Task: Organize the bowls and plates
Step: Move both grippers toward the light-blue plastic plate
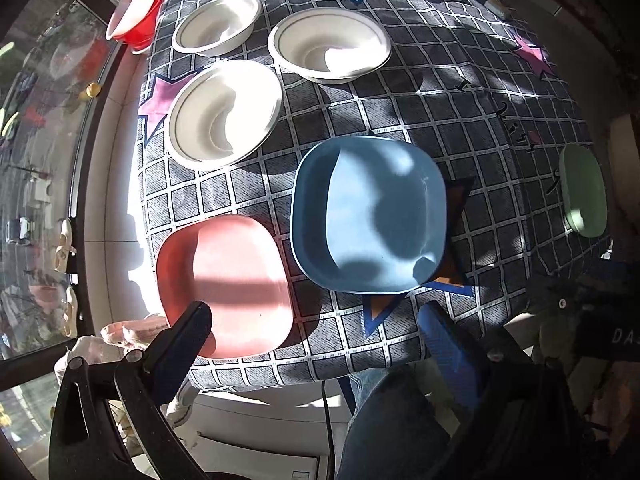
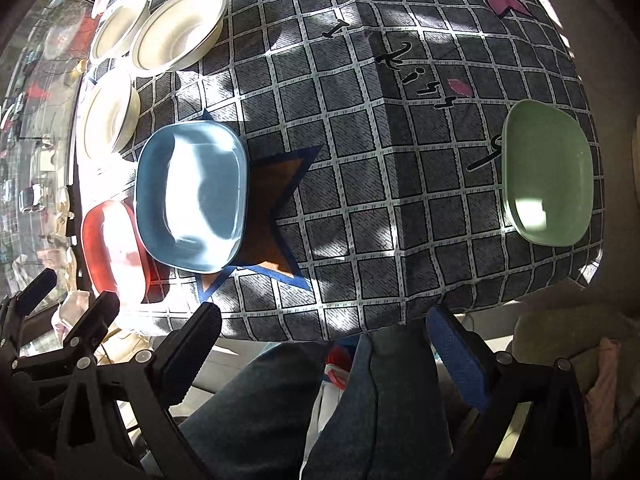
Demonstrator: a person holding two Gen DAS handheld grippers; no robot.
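Both grippers empty, jaws wide apart: left gripper (image 1: 316, 328) at bottom of frame over the table edge, right gripper (image 2: 324, 328) likewise. Pink plate (image 1: 228, 284) lower left, blue plate (image 1: 368, 216) centre, three white bowls (image 1: 224, 114) upper left, green plate (image 2: 548, 178) far right on checked tablecloth (image 2: 360, 140).

Three bowls (image 1: 224, 114) clustered far-left on bench (image 1: 460, 112), ahead of left jaws. Two square plates (image 1: 370, 216) side by side nearer. Lone plate (image 2: 548, 178) far right of right jaws.
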